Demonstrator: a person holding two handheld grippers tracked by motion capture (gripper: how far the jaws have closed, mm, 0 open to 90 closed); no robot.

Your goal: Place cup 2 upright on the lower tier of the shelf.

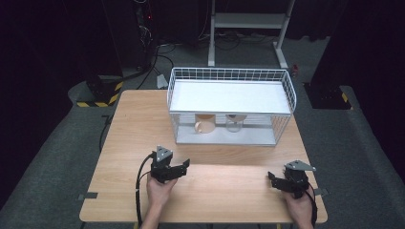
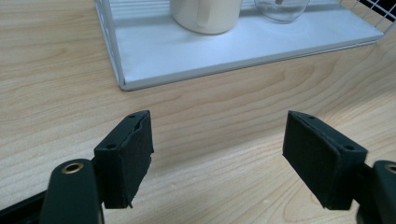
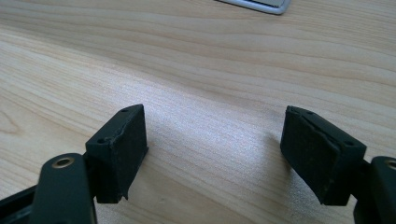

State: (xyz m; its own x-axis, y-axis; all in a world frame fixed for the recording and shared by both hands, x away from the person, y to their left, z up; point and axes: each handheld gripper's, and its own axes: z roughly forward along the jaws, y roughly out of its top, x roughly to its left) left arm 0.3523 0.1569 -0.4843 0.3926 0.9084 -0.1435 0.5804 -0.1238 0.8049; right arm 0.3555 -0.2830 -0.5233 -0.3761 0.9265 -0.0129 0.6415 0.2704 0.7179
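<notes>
Wire rack [image 1: 230,102], white, two-tier, sits at the far middle of the tabletop [image 1: 133,124]. High view: cream mug [image 1: 205,123] and clear glass [image 1: 234,123] stand side by side on the rack's lower shelf, mug to the left. Left gripper [image 1: 183,167] and right gripper [image 1: 272,180] rest near the front edge, well apart, each held in a hand.

Left gripper view: left gripper [image 2: 217,158] jaws wide apart, nothing between them, bare wood below. Rack's base corner [image 2: 122,85] just ahead; mug [image 2: 205,15] and glass [image 2: 281,9] behind it.

Right gripper view: right gripper [image 3: 212,154] jaws spread wide, holding nothing, low over the wood. A rack corner [image 3: 261,4] shows at the top edge.
</notes>
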